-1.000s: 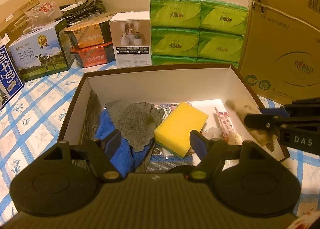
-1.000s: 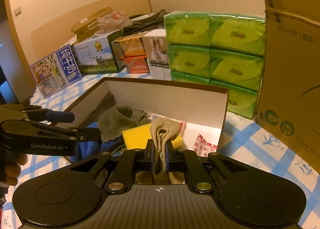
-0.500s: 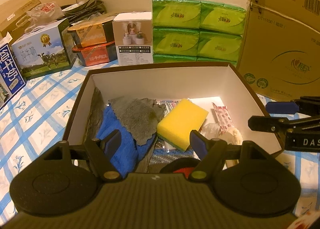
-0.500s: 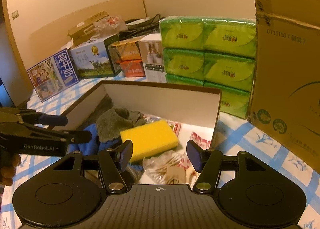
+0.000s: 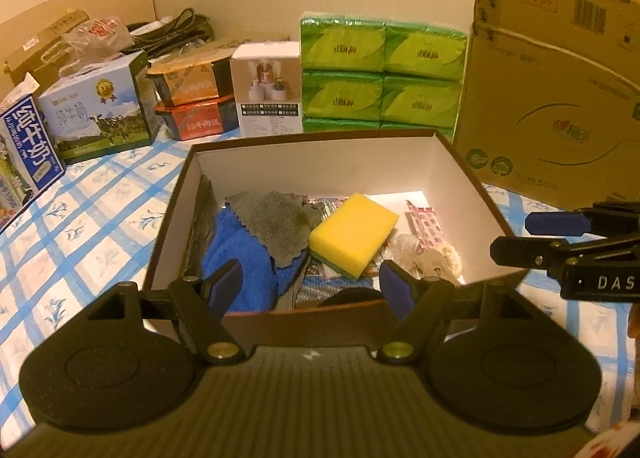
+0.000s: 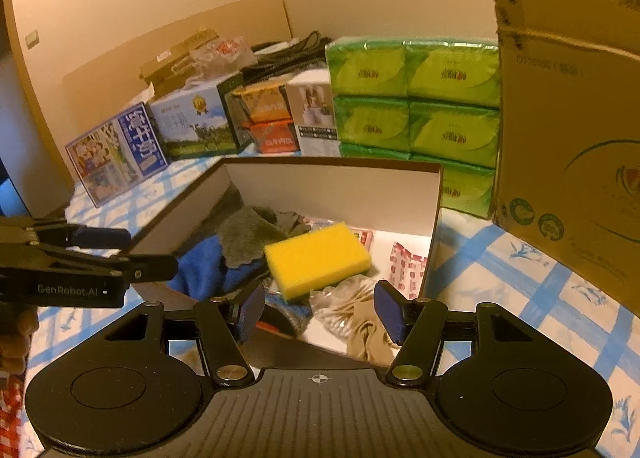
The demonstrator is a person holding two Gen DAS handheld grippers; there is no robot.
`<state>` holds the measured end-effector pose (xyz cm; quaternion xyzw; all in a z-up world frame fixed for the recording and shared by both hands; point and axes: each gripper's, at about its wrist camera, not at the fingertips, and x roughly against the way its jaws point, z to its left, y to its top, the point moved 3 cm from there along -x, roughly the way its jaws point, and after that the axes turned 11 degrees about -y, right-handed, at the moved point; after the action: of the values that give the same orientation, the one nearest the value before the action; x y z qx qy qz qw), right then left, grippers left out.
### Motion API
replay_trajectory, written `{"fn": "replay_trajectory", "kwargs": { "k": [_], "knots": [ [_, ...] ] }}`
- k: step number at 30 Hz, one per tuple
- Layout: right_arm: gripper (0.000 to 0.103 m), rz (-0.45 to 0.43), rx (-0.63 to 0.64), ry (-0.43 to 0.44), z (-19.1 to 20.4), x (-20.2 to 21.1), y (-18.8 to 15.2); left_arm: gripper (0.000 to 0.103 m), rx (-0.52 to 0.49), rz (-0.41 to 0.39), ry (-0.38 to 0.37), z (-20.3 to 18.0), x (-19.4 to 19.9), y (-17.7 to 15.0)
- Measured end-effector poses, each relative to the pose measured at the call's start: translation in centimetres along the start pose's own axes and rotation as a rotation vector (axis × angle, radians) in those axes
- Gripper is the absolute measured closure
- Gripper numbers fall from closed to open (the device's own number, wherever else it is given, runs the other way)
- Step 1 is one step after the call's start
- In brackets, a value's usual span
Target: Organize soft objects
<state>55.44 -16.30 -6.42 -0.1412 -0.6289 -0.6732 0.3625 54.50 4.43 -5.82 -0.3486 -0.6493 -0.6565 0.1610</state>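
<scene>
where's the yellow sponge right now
The sponge lies in the middle of the open box in both wrist views, resting on other items, with the grey cloth to its left and a red-patterned packet to its right.

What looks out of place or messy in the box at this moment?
Nothing is spilled or damaged. The box holds a loose heap: a grey cloth draped over a blue towel, a sponge lying tilted on packets, and a beige sock crumpled in the near corner, not folded.

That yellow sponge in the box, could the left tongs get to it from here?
Probably yes. The sponge lies on top of the pile, the box is open, and the left tongs gape empty before it.
</scene>
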Motion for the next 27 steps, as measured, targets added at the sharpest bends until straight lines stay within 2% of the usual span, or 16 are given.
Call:
{"fn": "replay_trajectory", "kwargs": {
  "k": [7, 19, 27],
  "knots": [
    [0.042, -0.023, -0.024, 0.010, 1.0, 5.1, -1.4, 0.029, 0.011, -0.024, 0.004, -1.6, 6.0, -2.2],
    [0.041, -0.035, 0.006, -0.011, 3.7, 14.0, -6.9, 0.029, 0.031, -0.062, 0.021, -5.0, 15.9, -8.0],
    [0.041, -0.038, -0.024, -0.027, 4.8, 19.1, -10.2, 0.029, 0.033, -0.070, 0.068, -7.7, 21.2, -11.8]
  ]
}}
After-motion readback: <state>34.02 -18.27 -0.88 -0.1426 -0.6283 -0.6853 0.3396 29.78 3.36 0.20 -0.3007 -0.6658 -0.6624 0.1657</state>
